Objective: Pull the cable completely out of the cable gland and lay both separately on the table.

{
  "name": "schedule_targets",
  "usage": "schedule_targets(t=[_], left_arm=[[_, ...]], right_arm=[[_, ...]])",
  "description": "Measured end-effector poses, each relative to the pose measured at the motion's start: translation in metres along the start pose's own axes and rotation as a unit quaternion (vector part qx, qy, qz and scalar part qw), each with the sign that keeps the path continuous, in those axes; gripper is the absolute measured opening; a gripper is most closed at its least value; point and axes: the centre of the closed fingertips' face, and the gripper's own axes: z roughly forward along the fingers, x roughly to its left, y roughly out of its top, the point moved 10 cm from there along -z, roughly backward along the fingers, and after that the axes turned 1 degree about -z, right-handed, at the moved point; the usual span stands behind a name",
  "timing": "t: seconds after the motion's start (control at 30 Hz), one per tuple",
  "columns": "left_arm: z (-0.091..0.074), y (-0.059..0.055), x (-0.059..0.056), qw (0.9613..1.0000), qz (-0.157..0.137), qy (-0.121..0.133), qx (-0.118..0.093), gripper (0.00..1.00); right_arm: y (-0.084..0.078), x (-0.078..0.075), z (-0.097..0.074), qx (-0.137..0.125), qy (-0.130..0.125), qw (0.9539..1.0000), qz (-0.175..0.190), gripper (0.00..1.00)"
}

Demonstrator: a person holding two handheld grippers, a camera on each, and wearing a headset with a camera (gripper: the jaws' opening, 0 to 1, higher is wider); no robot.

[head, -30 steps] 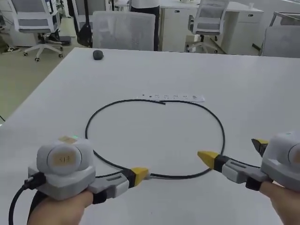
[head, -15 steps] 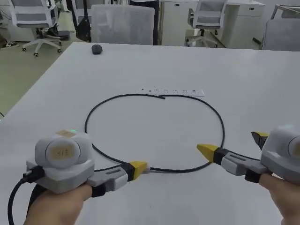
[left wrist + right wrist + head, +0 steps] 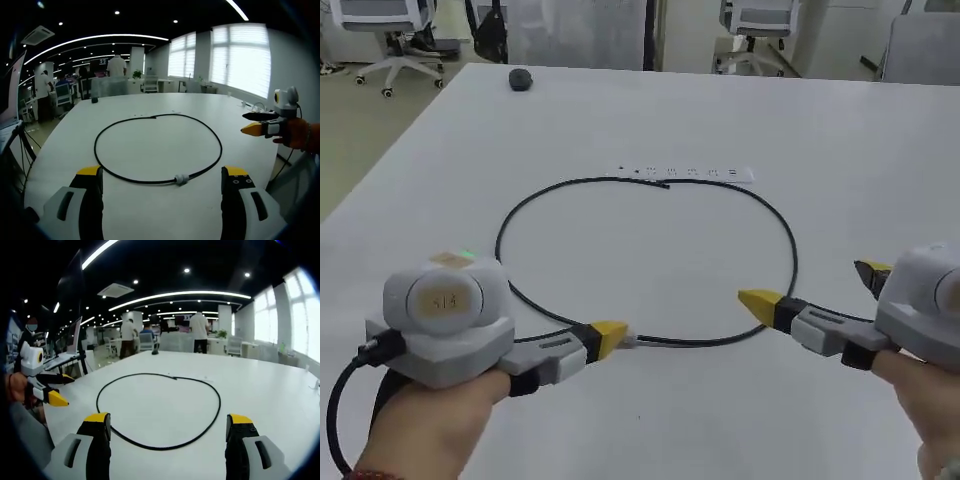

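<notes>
Yellow-tipped jaws of the left tool (image 3: 162,172) stand spread wide and hold nothing; in the left gripper view the small pale cable gland (image 3: 180,178) lies on the white table (image 3: 650,420) between them, just ahead of the tips. In the head view one yellow tip sits just beside the gland, and whether it touches I cannot tell. The gland is threaded on the black cable (image 3: 498,245), which runs through it and sweeps round in one big loop flat on the table. The right tool (image 3: 816,287) is likewise spread wide and empty, held by a hand near the right side of the loop; in the right gripper view the near arc of the cable passes between its jaws. At the far side of the loop the cable's free end lies just short of a white strip with small dark marks (image 3: 690,174). Near the table's far edge sits a small dark rounded object (image 3: 520,79), with office chairs (image 3: 380,20) beyond.
</notes>
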Motion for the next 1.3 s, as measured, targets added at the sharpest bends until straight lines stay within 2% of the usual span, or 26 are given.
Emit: schedule_targets(t=[0.07,0.33,0.43,0.53,0.6,0.67,0.73,0.8,0.9,1.03,1.07,1.1,1.13,1.2,1.23,1.27,1.3], left_arm=[[0.000,0.000,0.001,1.0000,0.002,0.002,0.000,0.99],[-0.002,0.000,0.005,1.0000,0.005,0.003,0.001,0.99],[-0.002,0.001,0.004,1.0000,0.008,0.003,-0.001,0.99],[-0.002,0.001,0.003,0.9999,0.010,0.000,0.000,0.99],[-0.003,0.001,0.002,0.9999,0.011,-0.002,-0.001,0.99],[-0.003,0.001,0.001,0.9999,0.013,-0.005,0.000,0.99],[-0.003,0.001,-0.001,0.9998,0.017,-0.007,0.001,0.99],[-0.004,0.001,0.000,0.9998,0.016,-0.010,0.002,0.99],[-0.005,0.001,0.001,0.9998,0.018,-0.011,0.002,0.99],[-0.008,0.002,0.006,0.9999,0.013,-0.008,-0.002,0.99],[-0.008,0.002,0.006,0.9999,0.011,-0.007,-0.003,0.99],[-0.008,0.002,0.007,0.9999,0.010,-0.007,-0.004,0.99],[-0.009,0.003,0.007,0.9999,0.009,-0.006,-0.006,0.99],[-0.009,0.004,0.008,0.9999,0.010,-0.006,-0.008,0.99],[-0.010,0.005,0.008,0.9999,0.010,-0.005,-0.010,0.99],[-0.010,0.005,0.007,0.9999,0.010,-0.006,-0.011,0.99],[-0.011,0.005,0.007,0.9999,0.010,-0.007,-0.012,0.99]], right_arm=[[0.000,0.003,0.002,0.004,0.009,0.9999,-0.010,0.92],[0.001,0.014,0.012,0.023,0.055,0.9965,-0.058,0.96],[-0.002,0.019,0.016,0.041,0.082,0.9931,-0.073,0.96],[-0.006,0.031,0.022,0.068,0.132,0.9841,-0.097,0.95],[-0.011,0.042,0.027,0.098,0.183,0.9719,-0.111,0.95],[-0.015,0.053,0.032,0.126,0.225,0.9573,-0.130,0.95],[-0.019,0.063,0.037,0.151,0.261,0.9410,-0.154,0.94],[-0.022,0.071,0.045,0.187,0.291,0.9227,-0.170,0.92],[-0.021,0.075,0.053,0.204,0.309,0.9074,-0.199,0.83],[-0.015,0.080,0.066,0.207,0.326,0.8959,-0.219,0.72],[-0.013,0.082,0.071,0.211,0.333,0.8909,-0.225,0.70],[-0.012,0.084,0.075,0.214,0.336,0.8878,-0.231,0.69],[-0.011,0.086,0.079,0.225,0.343,0.8782,-0.247,0.66],[-0.012,0.092,0.088,0.234,0.355,0.8647,-0.268,0.62],[-0.013,0.094,0.090,0.237,0.356,0.8624,-0.270,0.61],[-0.013,0.097,0.095,0.238,0.365,0.8572,-0.275,0.58],[-0.014,0.099,0.098,0.241,0.368,0.8548,-0.275,0.56]])
